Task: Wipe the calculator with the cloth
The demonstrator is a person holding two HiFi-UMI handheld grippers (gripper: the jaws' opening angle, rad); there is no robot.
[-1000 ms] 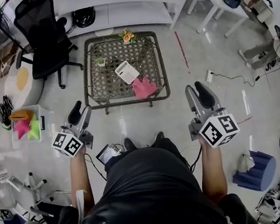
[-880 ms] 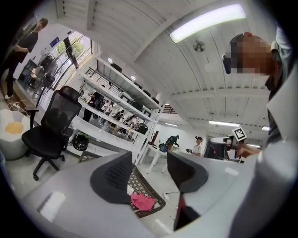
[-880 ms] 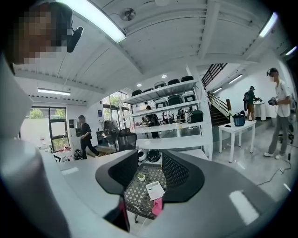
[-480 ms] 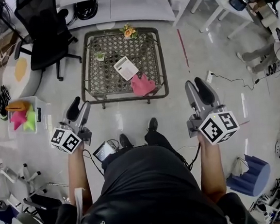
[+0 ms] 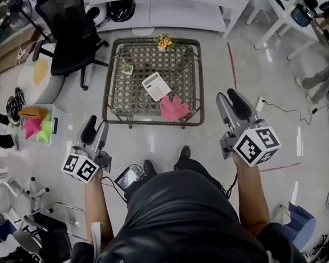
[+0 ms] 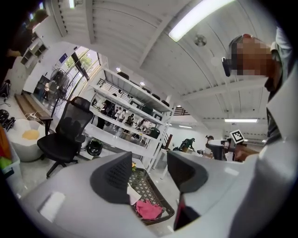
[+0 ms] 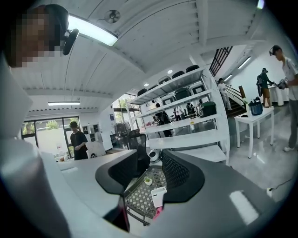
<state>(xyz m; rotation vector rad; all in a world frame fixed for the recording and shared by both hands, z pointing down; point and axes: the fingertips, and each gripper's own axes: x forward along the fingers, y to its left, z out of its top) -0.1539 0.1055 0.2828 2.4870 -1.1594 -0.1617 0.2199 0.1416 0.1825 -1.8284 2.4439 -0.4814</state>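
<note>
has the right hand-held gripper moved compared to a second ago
Yes. The right hand-held gripper has gone forward: its tips now reach further past the near edge of the mesh table than before, while keeping off the table's right side.

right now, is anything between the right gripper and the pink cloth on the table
Nothing visible does. The right gripper, jaws apart and empty, is over bare floor short of the table; the cloth lies uncovered at the table's near edge.

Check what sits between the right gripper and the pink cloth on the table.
Head view: only bare glossy floor and the dark metal rim of the lattice-top table separate the right gripper from the crumpled pink cloth. No obstacle.
</note>
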